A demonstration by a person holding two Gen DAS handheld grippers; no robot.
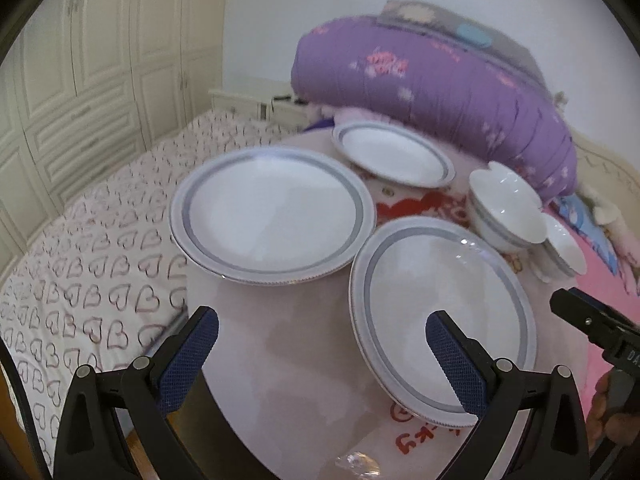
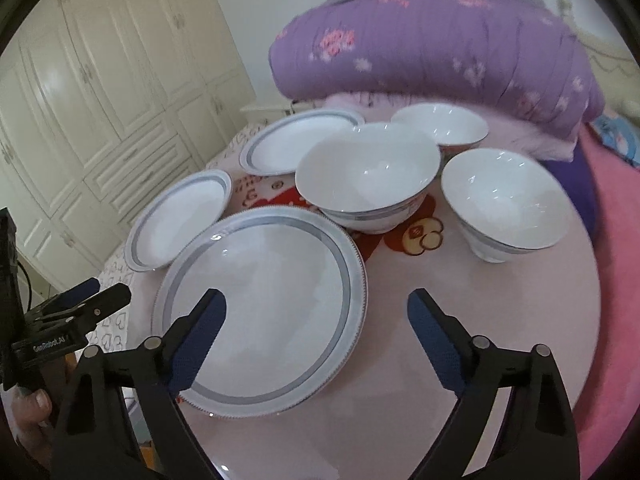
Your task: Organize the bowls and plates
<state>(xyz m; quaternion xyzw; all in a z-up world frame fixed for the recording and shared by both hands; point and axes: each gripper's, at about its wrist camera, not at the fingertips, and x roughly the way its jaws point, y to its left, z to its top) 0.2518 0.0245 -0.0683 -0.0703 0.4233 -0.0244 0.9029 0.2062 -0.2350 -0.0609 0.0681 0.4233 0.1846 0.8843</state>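
Observation:
Three white plates with grey rim bands lie on a round pink table [image 1: 288, 360]: a near plate [image 1: 440, 320] [image 2: 260, 312], a left plate [image 1: 272, 212] [image 2: 180, 220] and a far plate [image 1: 394, 154] [image 2: 296, 142]. Three white bowls stand to the right: a middle bowl [image 2: 368, 176] [image 1: 504, 208], a far bowl [image 2: 440, 124] and a right bowl [image 2: 504, 204] [image 1: 564, 248]. My left gripper [image 1: 322, 330] is open and empty, low over the table's front, its right finger over the near plate. My right gripper [image 2: 316, 312] is open and empty over the near plate's right side.
A rolled purple quilt [image 1: 432, 84] [image 2: 432, 48] lies behind the table on a bed. A heart-patterned sheet [image 1: 92, 264] spreads to the left. Cream wardrobe doors [image 2: 92, 92] line the left wall. A pink blanket [image 2: 616, 248] lies to the right.

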